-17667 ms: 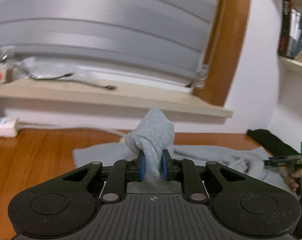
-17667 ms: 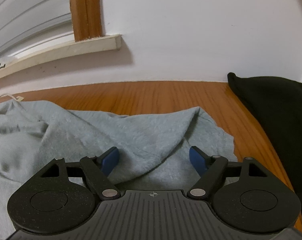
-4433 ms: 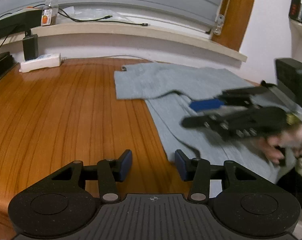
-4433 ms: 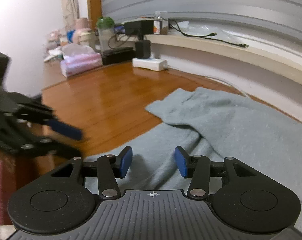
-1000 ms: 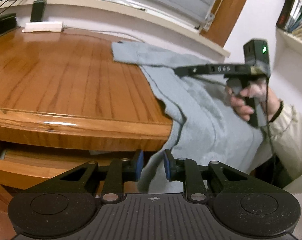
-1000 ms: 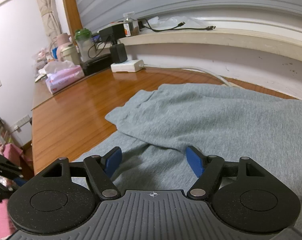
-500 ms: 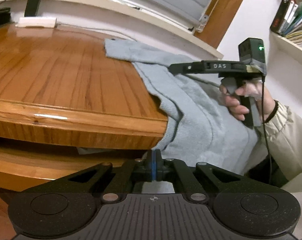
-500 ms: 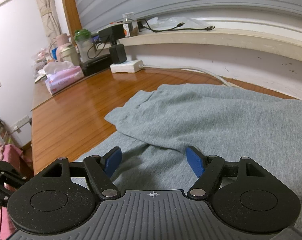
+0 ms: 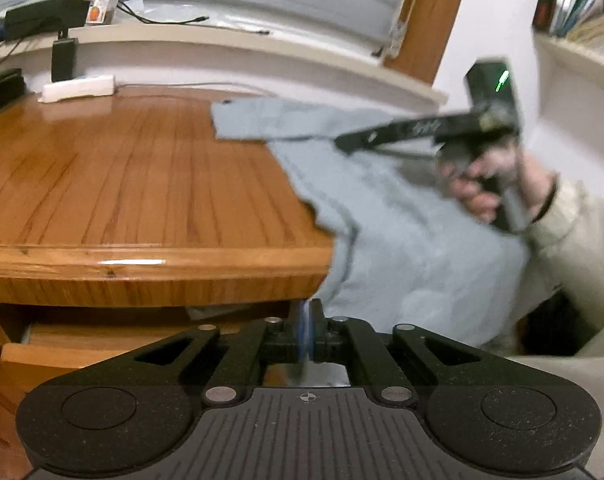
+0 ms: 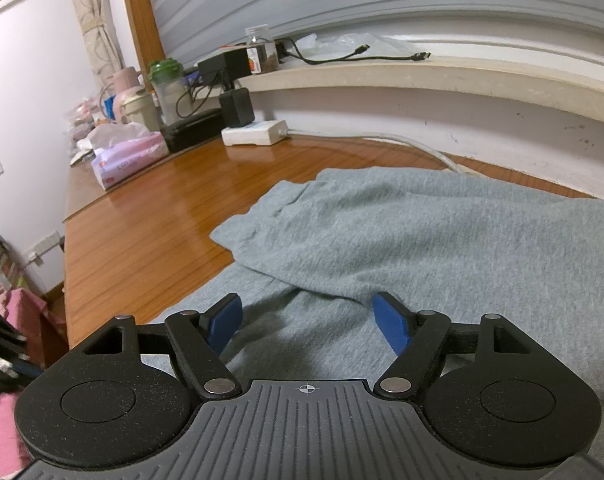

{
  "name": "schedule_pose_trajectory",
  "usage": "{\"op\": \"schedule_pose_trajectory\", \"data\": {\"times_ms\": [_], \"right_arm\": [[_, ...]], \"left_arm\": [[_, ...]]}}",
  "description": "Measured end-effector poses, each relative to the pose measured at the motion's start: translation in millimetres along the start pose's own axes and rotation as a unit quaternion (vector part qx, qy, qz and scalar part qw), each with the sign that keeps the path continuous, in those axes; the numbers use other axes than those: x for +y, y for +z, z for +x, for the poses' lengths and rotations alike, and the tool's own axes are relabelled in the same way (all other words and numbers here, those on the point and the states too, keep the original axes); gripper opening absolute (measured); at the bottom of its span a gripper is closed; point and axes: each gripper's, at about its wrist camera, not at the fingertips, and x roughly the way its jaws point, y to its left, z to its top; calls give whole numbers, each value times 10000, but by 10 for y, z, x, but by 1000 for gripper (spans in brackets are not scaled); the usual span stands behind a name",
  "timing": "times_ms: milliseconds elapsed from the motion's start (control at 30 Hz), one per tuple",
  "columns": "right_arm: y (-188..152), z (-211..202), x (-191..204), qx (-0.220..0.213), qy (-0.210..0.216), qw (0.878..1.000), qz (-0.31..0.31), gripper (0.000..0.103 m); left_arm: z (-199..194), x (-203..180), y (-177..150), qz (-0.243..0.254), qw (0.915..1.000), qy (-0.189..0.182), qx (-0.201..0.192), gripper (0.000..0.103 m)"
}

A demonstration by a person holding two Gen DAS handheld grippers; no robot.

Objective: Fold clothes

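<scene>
Garment [image 9: 402,240] runs lengthwise from sill wall over table [image 9: 122,184] edge.

Item count: one grey garment [image 10: 442,240] on one wooden surface [image 10: 150,216]; two tongs, left tongs [image 9: 305,326] and right tongs [image 10: 307,322]; one white power strip [image 10: 254,135]; one pink tissue pack [image 10: 128,162]; one clear jar [image 10: 261,50] at 12 o'clock.

Grey knit garment [image 10: 442,240], partly folded over itself, drapes off the table edge.
</scene>
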Motion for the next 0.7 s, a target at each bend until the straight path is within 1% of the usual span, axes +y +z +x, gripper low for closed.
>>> {"op": "schedule_pose_trajectory", "data": {"times_ms": [33,100,133,167,200,267,433,500,533,567,600,700], "right_arm": [[-2,-2,0,-2,-2,10000,0,73],[-5,-8,1,-13,-5,10000,-2,77],[-7,-9,2,-17,-8,10000,-3,77],[-9,-8,1,-15,-11,10000,-2,77],[-9,-6,0,-11,-13,10000,-2,77],[-8,-3,0,0,-12,10000,-5,77],[1,3,-3,7,-16,10000,-12,77],[0,1,-2,8,-16,10000,-16,77],[1,2,-2,10,-17,10000,-20,77],[0,3,0,10,-19,10000,-22,77],[0,4,2,10,-19,10000,-22,77],[0,5,3,10,-12,10000,-16,77]], "left_arm": [[46,6,-26,37,10000,38,14,3],[127,13,-81,36,10000,37,-15,3],[157,15,-100,44,10000,42,-3,8],[184,8,-118,72,10000,61,-10,23],[195,5,-139,107,9999,111,-69,34],[216,29,-170,145,9997,145,-124,35],[277,104,-195,22,9998,-81,-181,35],[281,117,-194,-44,9993,-274,-234,34],[277,123,-191,-90,9989,-394,-251,31],[274,128,-187,-137,9982,-513,-269,20],[269,132,-184,-177,9975,-623,-284,3],[181,88,-167,-114,9973,-666,-272,1]]}}
